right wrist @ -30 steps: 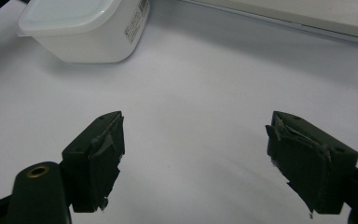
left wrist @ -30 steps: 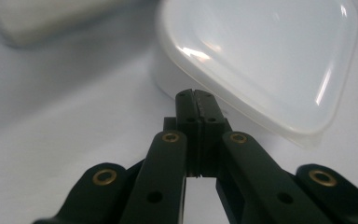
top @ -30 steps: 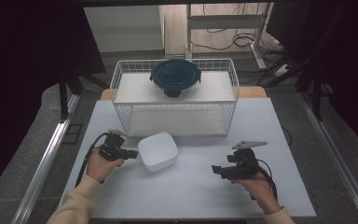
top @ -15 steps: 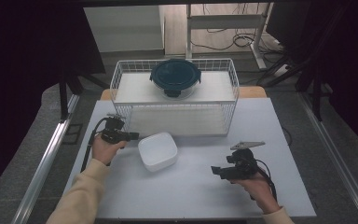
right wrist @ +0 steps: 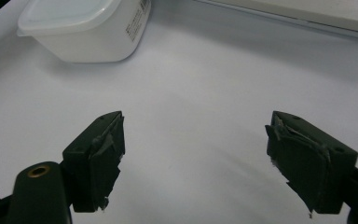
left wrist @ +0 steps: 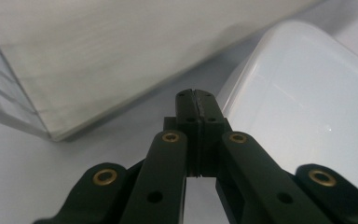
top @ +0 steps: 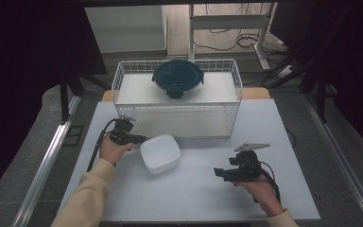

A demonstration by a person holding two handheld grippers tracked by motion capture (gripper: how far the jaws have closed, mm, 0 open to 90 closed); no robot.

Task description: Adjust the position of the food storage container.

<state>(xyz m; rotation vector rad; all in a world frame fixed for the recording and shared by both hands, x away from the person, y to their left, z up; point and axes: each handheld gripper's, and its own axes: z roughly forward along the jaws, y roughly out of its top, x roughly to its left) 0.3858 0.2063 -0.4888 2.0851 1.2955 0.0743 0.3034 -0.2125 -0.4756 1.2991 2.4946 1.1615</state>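
Your left gripper [top: 133, 138]: jaws clenched together, nothing between them, tip just beside left edge of white lidded container [top: 159, 153]; contact cannot be told. In left gripper view, jaw tips meet close against container's rounded corner.
Container sits on white worktop [top: 203, 189], lid on, just in front of wire basket [top: 123, 80].
Dark round lidded bowl [top: 177, 78] rests on top of basket.
Your right gripper [top: 223, 173]: jaws released, spread wide over bare worktop, well apart from container, holding nothing.
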